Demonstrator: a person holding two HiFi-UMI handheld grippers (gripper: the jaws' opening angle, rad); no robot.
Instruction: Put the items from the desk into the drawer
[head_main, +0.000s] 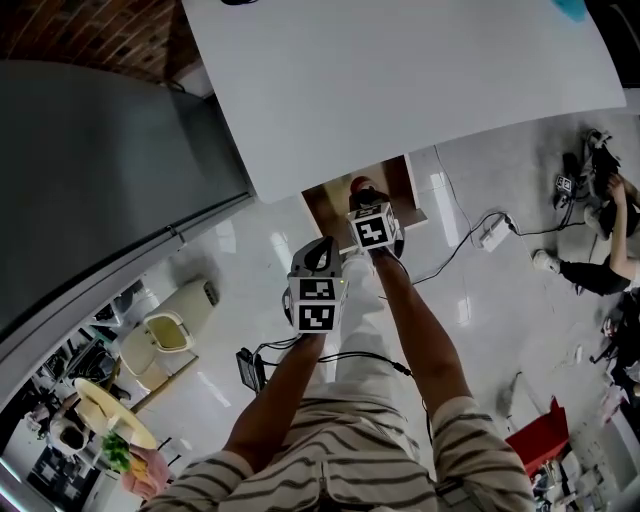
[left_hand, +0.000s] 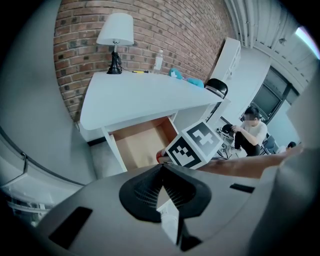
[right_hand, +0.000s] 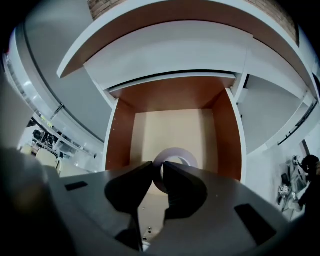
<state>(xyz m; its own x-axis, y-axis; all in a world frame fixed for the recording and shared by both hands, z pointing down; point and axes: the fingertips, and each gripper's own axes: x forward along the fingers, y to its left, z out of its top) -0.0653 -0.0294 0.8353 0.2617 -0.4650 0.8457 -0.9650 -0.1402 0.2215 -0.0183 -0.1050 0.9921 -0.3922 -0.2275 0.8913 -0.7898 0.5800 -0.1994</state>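
The white desk (head_main: 400, 70) has its drawer (head_main: 330, 195) pulled out, showing a pale wooden floor (right_hand: 175, 125) and brown sides. My right gripper (right_hand: 157, 167) is shut on a pale ring-shaped roll of tape (right_hand: 175, 155), held just above the drawer floor. In the head view the right gripper (head_main: 362, 195) reaches into the drawer, with a reddish edge of the roll (head_main: 360, 185) at its tip. My left gripper (head_main: 315, 255) hangs beside it, outside the drawer. Its jaws are shut with nothing between them (left_hand: 162, 167). The drawer (left_hand: 145, 145) is empty apart from the roll.
On the desk top stand a white lamp (left_hand: 116, 35), a clear bottle (left_hand: 158, 61), a teal item (left_hand: 175, 73) and a black object (left_hand: 216, 87). A person (left_hand: 250, 130) sits on the floor to the right. A power strip with cables (head_main: 493, 232) lies by the desk.
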